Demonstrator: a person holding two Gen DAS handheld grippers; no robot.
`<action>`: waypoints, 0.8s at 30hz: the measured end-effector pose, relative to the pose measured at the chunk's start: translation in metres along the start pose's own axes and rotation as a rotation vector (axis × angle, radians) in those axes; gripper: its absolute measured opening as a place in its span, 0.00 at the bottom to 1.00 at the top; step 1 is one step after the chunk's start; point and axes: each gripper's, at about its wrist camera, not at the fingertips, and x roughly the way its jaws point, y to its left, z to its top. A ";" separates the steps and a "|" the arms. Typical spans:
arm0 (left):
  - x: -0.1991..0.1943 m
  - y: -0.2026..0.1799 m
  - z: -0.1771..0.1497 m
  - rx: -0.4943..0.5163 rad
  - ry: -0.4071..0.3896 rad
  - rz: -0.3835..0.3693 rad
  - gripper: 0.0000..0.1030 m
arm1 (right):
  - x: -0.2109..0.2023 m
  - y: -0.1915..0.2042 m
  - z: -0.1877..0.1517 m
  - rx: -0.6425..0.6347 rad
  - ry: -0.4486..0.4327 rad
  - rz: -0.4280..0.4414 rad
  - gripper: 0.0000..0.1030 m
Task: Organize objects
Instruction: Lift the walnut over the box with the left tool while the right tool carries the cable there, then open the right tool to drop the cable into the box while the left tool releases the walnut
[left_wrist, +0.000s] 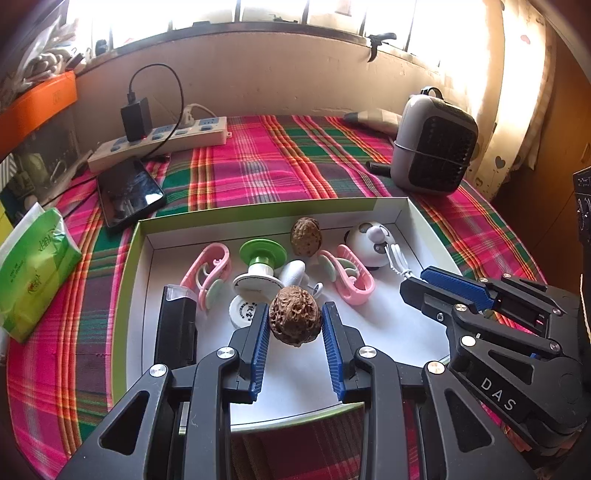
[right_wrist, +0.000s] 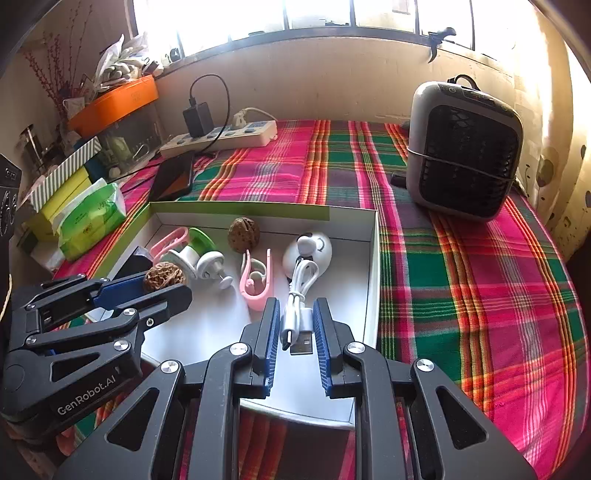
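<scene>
Roughly centred on a plaid cloth (right_wrist: 461, 295), a shallow white box (left_wrist: 402, 214) sits with low walls on all sides; bare cloth lies open to its right, up to a grey fan (right_wrist: 465, 151), while its left half is crowded with small items. Above its near floor, the left tongs (left_wrist: 295, 325) pinch a brown walnut (left_wrist: 294, 315), long axis roughly upright; the right tongs (right_wrist: 297, 325), pressed nearly together, pinch a bundled white cable (right_wrist: 299, 295), plugs pointing toward the camera.
</scene>
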 end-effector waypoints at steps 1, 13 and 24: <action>0.001 -0.001 0.001 0.008 -0.003 0.005 0.26 | 0.001 0.000 0.000 -0.004 0.003 0.001 0.19; 0.005 -0.010 -0.002 0.030 0.010 -0.012 0.26 | 0.009 -0.002 0.000 -0.018 0.017 -0.002 0.19; 0.015 -0.010 -0.004 0.031 0.033 -0.010 0.26 | 0.013 0.001 -0.001 -0.035 0.024 -0.003 0.19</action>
